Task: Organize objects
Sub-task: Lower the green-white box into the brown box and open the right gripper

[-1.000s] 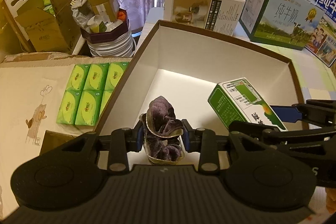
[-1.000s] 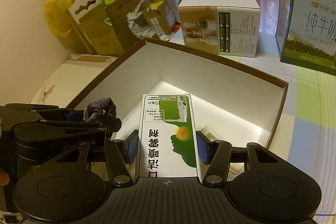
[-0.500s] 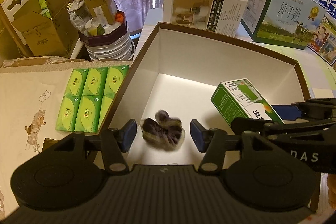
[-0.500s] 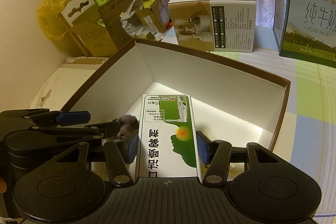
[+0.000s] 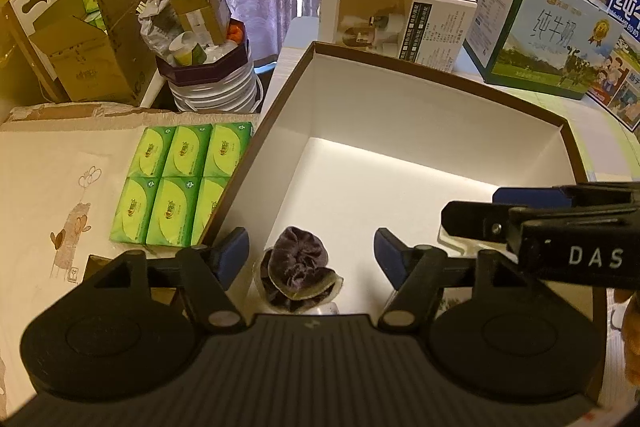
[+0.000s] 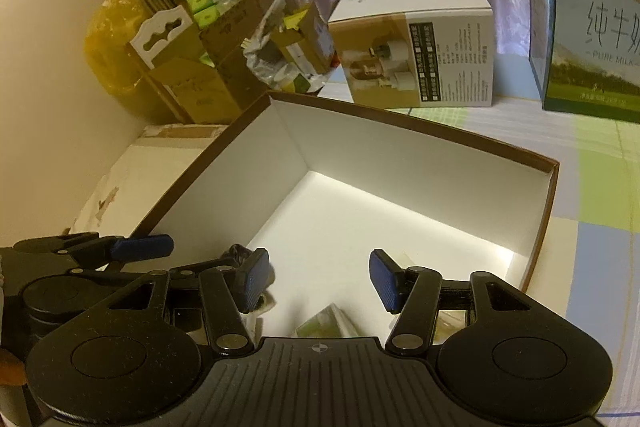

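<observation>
Inside the big white box (image 5: 400, 163), near its front edge: a dark purple scrunchie (image 5: 298, 273), lying loose on the floor of the box, crumpled velvet with a pale greenish lining showing. Left gripper (image 5: 312, 253) spread wide above it, blue pads (image 5: 234, 253) clear on both sides, holding nothing. Right gripper (image 6: 320, 281) likewise wide open over the same front stretch, nothing between its ribbed blue pads (image 6: 384, 281). Just below it, at the box's near edge, a blurred green-and-white carton (image 6: 326, 321), mostly hidden by the gripper body; cannot tell whether lying flat or on edge.

Judged from this: two items delivered into the box, both tools free for another fetch. Still outside, beside the box's left wall: a block of six green tissue packs (image 5: 176, 179), glossy plastic wrap, soft rectangular pillows, perhaps next in line, though not certain from the task wording alone.

Box: stiff card, matte white inside, brown rim, straight walls, most of the floor bare toward the far corners. Beyond its far edge: a white printed carton (image 5: 400, 15) and a green milk case (image 5: 548, 27), rigid cardboard, sharp corners.
</observation>
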`<state>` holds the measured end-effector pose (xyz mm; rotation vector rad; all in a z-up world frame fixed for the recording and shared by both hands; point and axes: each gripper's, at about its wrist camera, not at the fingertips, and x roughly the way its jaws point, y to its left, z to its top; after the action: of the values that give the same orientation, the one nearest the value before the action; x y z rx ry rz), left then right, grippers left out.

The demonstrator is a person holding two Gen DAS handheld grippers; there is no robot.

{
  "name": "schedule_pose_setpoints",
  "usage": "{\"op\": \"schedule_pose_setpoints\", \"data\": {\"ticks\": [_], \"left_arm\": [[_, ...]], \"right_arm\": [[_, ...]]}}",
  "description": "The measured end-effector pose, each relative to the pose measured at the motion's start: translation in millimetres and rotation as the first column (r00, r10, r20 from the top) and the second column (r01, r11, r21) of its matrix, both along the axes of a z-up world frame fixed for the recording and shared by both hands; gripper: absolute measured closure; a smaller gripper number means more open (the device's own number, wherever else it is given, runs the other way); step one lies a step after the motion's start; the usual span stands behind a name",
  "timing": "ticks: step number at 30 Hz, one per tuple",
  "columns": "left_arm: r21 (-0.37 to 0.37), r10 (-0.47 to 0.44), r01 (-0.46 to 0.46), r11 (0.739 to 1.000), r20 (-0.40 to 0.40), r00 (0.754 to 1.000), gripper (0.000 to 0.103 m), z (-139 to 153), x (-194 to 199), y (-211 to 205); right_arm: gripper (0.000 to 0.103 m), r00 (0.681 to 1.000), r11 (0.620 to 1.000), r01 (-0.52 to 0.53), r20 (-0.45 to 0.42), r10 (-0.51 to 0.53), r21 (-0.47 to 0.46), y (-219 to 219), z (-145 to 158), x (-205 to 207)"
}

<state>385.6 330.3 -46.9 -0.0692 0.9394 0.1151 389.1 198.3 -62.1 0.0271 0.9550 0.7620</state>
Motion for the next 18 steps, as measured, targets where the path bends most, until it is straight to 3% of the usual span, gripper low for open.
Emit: {"op": "schedule_pose_setpoints", "data": {"ticks": [18], "left_arm": [[-0.036,0.038,-0.036,0.999,0.037,0.999,0.019,23,-46,-4]], "right_arm": [[0.046,0.998,1.000,-0.005,0.060,0.004,0.022,-41,29,-41]]}}
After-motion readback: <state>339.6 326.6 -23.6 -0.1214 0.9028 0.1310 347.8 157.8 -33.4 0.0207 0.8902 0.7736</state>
